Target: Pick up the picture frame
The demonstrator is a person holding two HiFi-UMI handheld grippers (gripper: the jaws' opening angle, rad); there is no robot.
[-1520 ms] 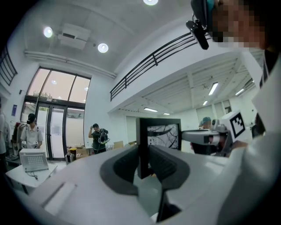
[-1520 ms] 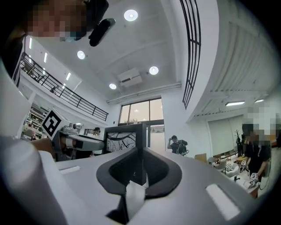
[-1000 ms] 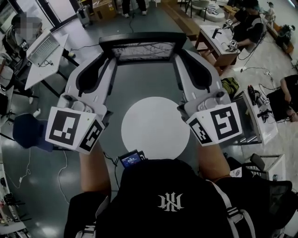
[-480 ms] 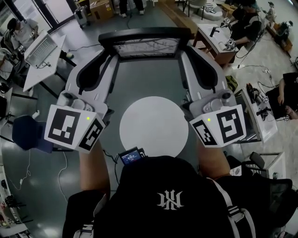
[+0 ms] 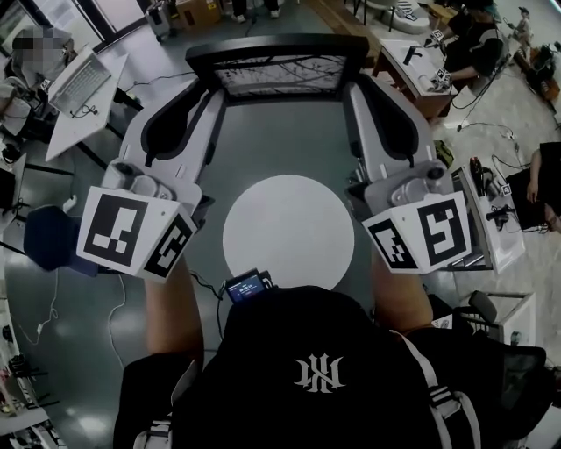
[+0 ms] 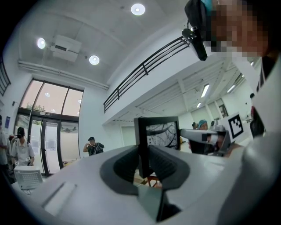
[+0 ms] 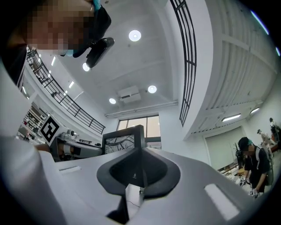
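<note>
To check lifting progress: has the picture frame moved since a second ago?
Yes. The picture frame moved up the image, farther from the white round table.

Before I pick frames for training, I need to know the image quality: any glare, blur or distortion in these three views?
Head view: evenly lit and sharp, though the round white table is washed out. Left gripper view: strong fisheye with dark corners, ceiling lights blown out, picture frame crisp. Right gripper view: same fisheye, bending the railing; its ceiling lights glare too.
</note>
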